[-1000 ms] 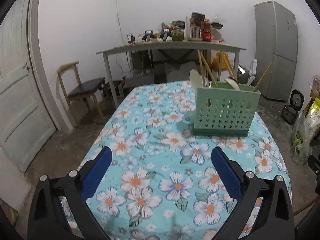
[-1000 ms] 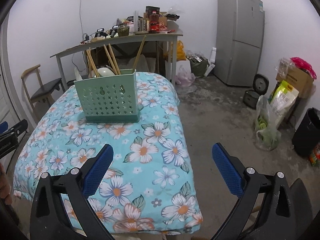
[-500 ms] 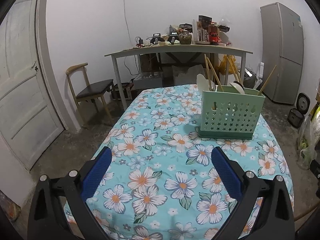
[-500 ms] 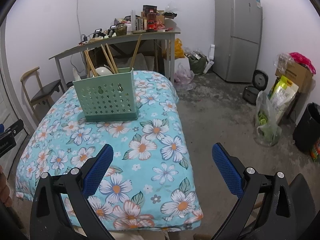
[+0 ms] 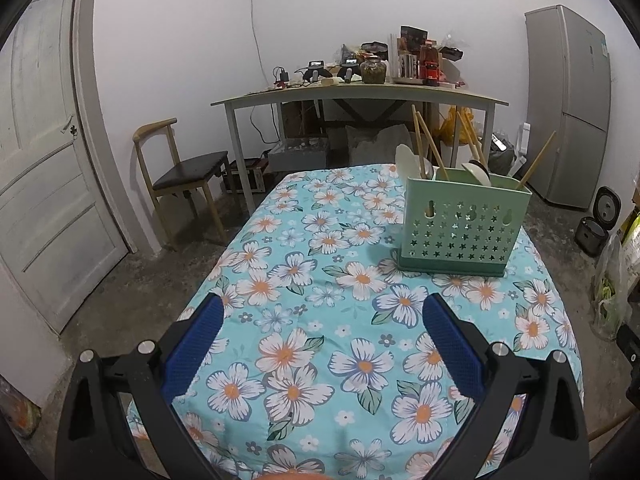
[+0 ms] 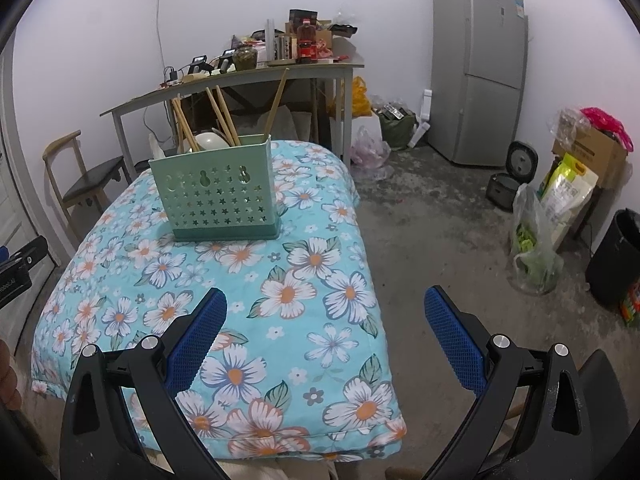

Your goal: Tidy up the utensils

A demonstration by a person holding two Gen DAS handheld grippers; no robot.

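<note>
The green utensil caddy [image 5: 464, 228] holding chopsticks [image 5: 424, 142] stands upright on the floral surface [image 5: 320, 320], at one o'clock from the left gripper [image 5: 323, 340], eleven from the right gripper [image 6: 326, 332]; both released, empty, well apart from it.

Both wrist views, seemingly raised, share the caddy [image 5: 464, 228].

Home kitchen/dining room: tall grey fridge [image 6: 478, 68] far right, floral-clothed table [image 5: 328, 320] near, cluttered grey worktable [image 5: 360, 98] far, wooden chair [image 5: 180, 172] left.
</note>
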